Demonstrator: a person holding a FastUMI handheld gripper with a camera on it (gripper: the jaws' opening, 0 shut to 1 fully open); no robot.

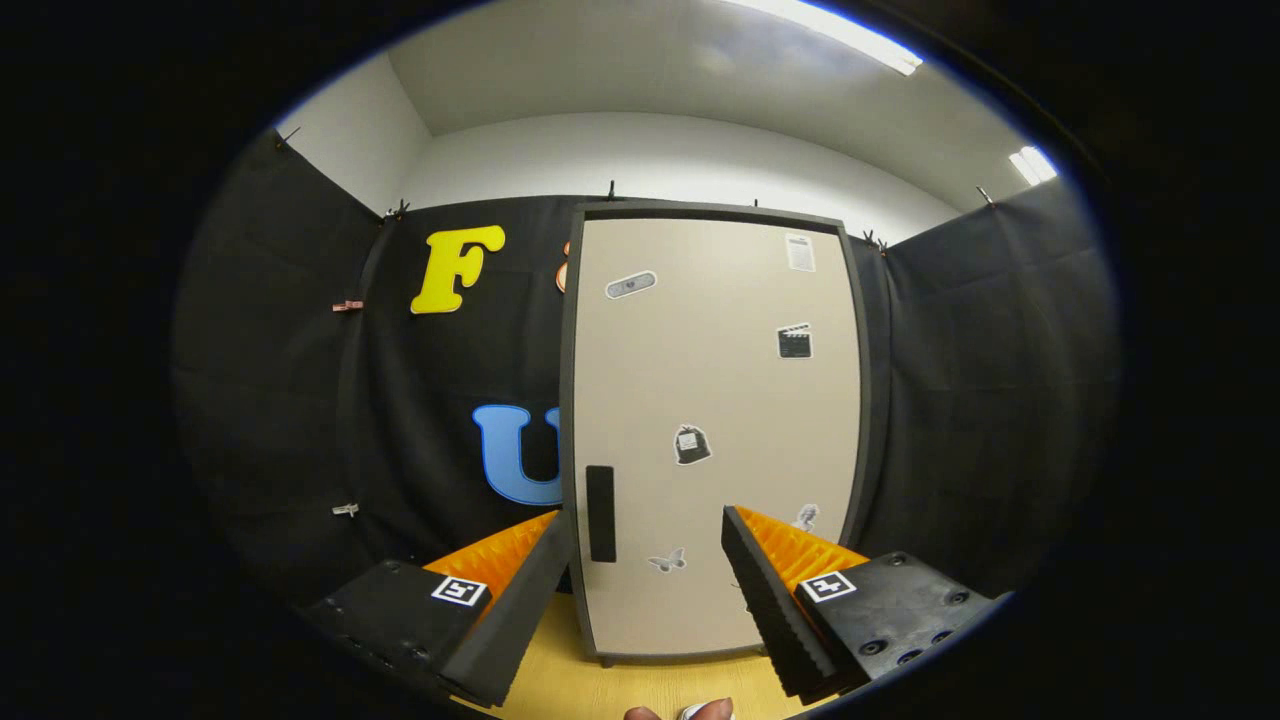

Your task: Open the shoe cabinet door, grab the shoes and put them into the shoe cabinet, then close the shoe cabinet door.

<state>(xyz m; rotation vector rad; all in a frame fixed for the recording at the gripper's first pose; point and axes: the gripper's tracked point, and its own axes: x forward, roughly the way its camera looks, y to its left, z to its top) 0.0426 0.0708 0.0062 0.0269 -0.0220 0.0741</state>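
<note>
A tall shoe cabinet [715, 420] stands upright ahead of me, with a beige door in a dark frame. The door is closed and carries several small stickers. A dark vertical handle [600, 513] sits low on the door's left side, just beyond my left fingertip. My gripper [645, 525] is open, its two fingers spread wide with nothing between them, pointing at the lower part of the door. A small part of a shoe [690, 711] peeks in below the fingers, too little to describe.
The cabinet rests on a yellow wooden floor [640, 685]. Black cloth walls [1000, 400] surround the booth on both sides and behind the cabinet. White wall and ceiling lights lie above.
</note>
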